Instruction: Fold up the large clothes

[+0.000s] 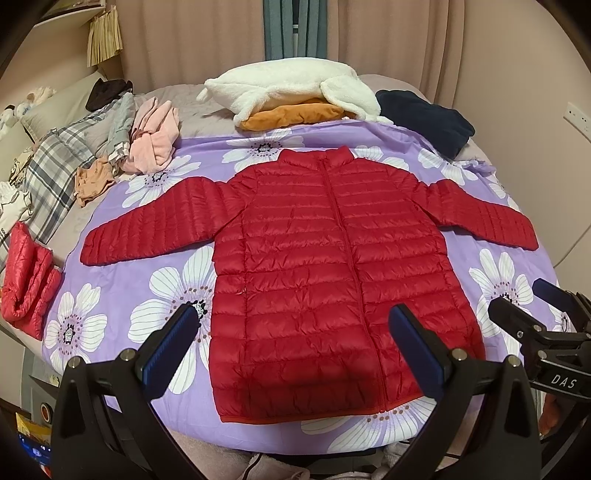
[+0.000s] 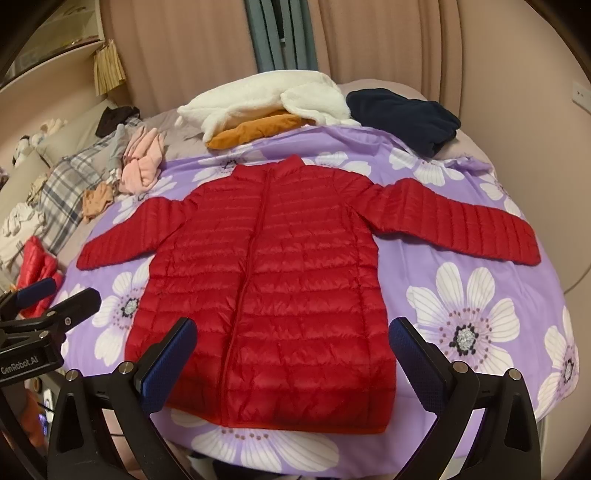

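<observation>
Lying flat on a purple floral sheet [image 1: 155, 258], a red jacket [image 1: 332, 266] pointed its collar toward the far curtains [image 1: 207, 33] and its hem toward the cameras, its long axis running straight away from both wrist views. Zipped to the neck, it showed quilted horizontal channels and a glossy shell, with both sleeves spread out sideways and slightly down. The left gripper [image 1: 295, 325] hovered above the hem with jaws spread wide, grasping nothing. The right gripper [image 2: 293, 339] hung likewise over the lower front, jaws released and empty. "DAS" read on the right gripper's body in the left wrist view; "GenRobot.AI" read on the left gripper's body in the right wrist view. Beyond the collar sat a white fleece [image 1: 288, 86] over an orange garment [image 1: 291, 114], beside a navy one [image 1: 424, 118]. Pink clothes [image 1: 153, 144] lay far left.
</observation>
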The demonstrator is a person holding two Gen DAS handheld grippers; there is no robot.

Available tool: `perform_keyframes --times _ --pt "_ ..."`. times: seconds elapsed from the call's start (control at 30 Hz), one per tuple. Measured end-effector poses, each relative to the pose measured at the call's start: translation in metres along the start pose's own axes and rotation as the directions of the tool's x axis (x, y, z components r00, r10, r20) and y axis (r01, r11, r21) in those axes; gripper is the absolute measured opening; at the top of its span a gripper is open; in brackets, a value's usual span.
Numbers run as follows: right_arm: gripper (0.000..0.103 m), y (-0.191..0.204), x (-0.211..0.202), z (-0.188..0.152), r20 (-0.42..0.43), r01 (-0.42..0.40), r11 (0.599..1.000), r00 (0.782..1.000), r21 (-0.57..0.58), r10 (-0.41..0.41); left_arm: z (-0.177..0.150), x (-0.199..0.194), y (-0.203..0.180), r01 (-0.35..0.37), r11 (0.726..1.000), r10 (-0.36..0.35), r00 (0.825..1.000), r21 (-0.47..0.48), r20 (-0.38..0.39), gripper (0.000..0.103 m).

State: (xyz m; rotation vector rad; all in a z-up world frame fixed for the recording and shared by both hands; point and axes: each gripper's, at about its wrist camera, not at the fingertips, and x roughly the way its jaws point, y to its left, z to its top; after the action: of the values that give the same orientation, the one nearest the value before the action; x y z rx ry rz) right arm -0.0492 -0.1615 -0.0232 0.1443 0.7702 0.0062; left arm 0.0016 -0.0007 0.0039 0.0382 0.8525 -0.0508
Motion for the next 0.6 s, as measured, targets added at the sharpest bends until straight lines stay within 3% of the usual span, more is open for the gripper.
perform_keyframes --times 0.6 --pt "0.102 0.0011 0.0010 -0.0016 -0.004 -0.001 1.000 1.000 -0.001 0.001 -0.0019 0.0016 -0.0020 0.004 1.000 -0.003 1.000 0.004 -0.002 0.103"
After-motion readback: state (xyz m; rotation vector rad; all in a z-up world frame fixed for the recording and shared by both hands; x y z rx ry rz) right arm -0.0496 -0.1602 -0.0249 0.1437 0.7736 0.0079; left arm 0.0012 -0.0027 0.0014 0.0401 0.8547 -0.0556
